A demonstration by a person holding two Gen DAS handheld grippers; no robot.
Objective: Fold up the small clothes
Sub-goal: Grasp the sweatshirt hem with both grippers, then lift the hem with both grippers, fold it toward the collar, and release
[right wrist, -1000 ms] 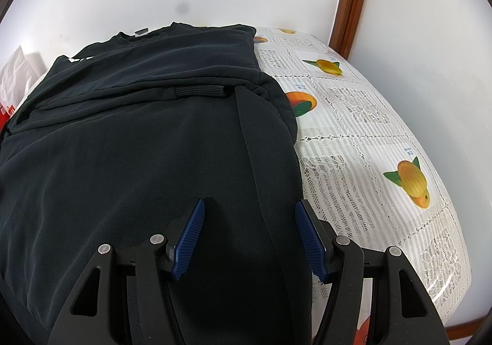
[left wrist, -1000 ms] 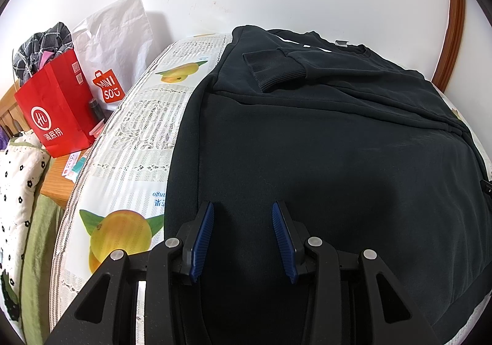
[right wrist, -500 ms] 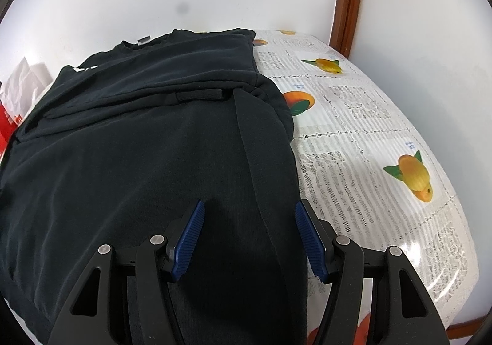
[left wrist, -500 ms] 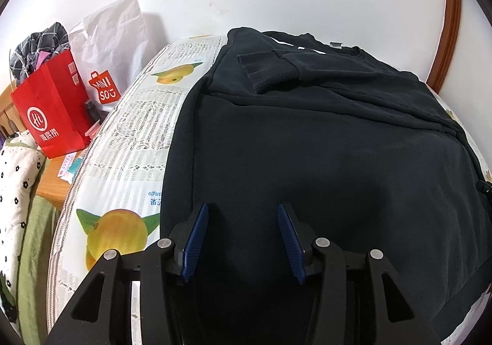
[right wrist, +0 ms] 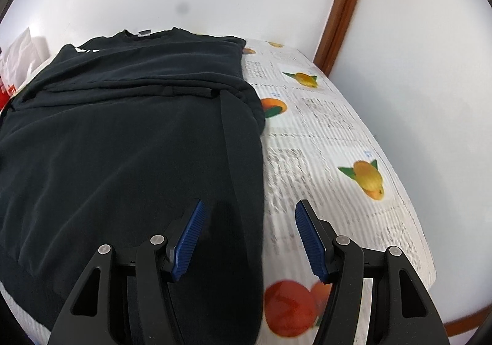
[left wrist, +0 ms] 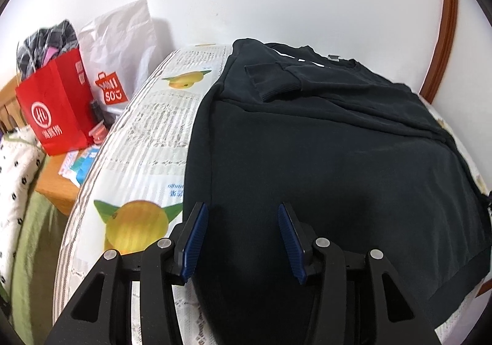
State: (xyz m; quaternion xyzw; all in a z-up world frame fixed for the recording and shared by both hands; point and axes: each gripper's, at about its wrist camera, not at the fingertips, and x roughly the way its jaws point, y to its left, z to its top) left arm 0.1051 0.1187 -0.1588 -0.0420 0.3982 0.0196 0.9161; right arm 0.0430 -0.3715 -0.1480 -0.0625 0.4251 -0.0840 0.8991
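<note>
A black sweatshirt (left wrist: 338, 160) (right wrist: 123, 145) lies flat on the fruit-print tablecloth (left wrist: 147, 135) (right wrist: 338, 135), collar at the far side. Both sleeves are folded across its chest, with a ribbed cuff (left wrist: 270, 80) near the far left shoulder. My left gripper (left wrist: 241, 209) hovers open over the sweatshirt's near left part, just inside its left edge, nothing between its blue pads. My right gripper (right wrist: 251, 205) is open too, above the sweatshirt's right edge: the left pad is over black fabric, the right pad over the tablecloth.
Left of the table, a low wooden stand (left wrist: 52, 178) holds a red paper bag (left wrist: 55, 111) and a white MINISO bag (left wrist: 123, 46). A dotted cloth (left wrist: 15, 175) hangs at far left. White walls and a brown wooden frame (right wrist: 344, 6) close off the back and right.
The left jaws have widened slightly. The right gripper has drawn back and shifted right, from over the sweatshirt to astride its right edge, and more of the table's near right corner shows.
</note>
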